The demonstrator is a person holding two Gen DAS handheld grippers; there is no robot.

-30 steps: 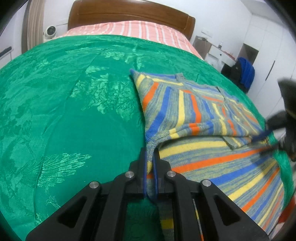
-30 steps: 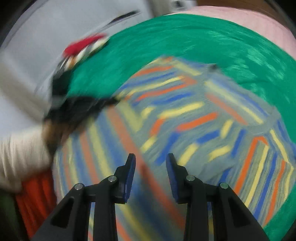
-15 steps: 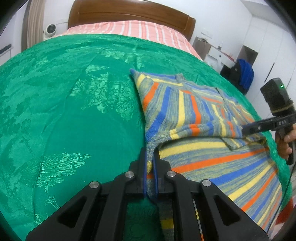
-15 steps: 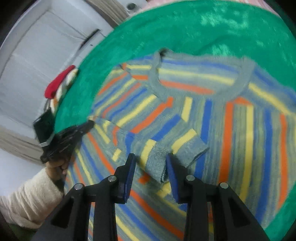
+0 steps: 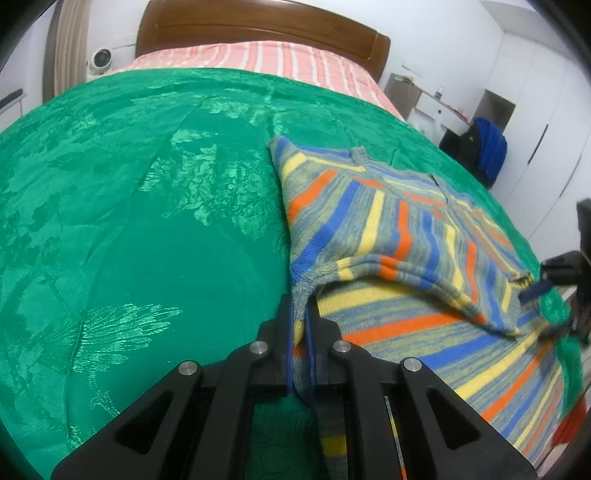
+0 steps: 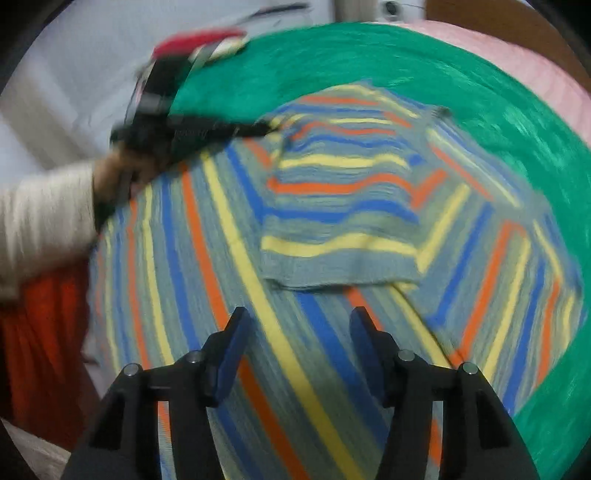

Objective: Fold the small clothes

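A small striped sweater [image 5: 399, 236] in blue, orange, yellow and grey lies on the green bedspread [image 5: 147, 206]. Its sleeves are folded in over the body. My left gripper [image 5: 300, 306] is shut on the sweater's left edge, below the folded sleeve. In the right wrist view the sweater [image 6: 332, 206] fills the middle, with a folded sleeve cuff lying across it. My right gripper [image 6: 297, 332] is open and empty, hovering over the sweater's lower body. The right gripper also shows at the far right of the left wrist view [image 5: 554, 280], at the sweater's right edge. This view is motion-blurred.
A wooden headboard [image 5: 258, 29] and pink striped bedding [image 5: 258, 59] lie at the far end of the bed. A blue garment on a chair [image 5: 487, 147] and white wardrobes stand to the right. The left hand and its sleeve [image 6: 48, 221] show in the right wrist view.
My right gripper has opened wider and swung away from the sleeve cuff, down over the sweater's lower body. My left gripper has kept its hold and has not moved.
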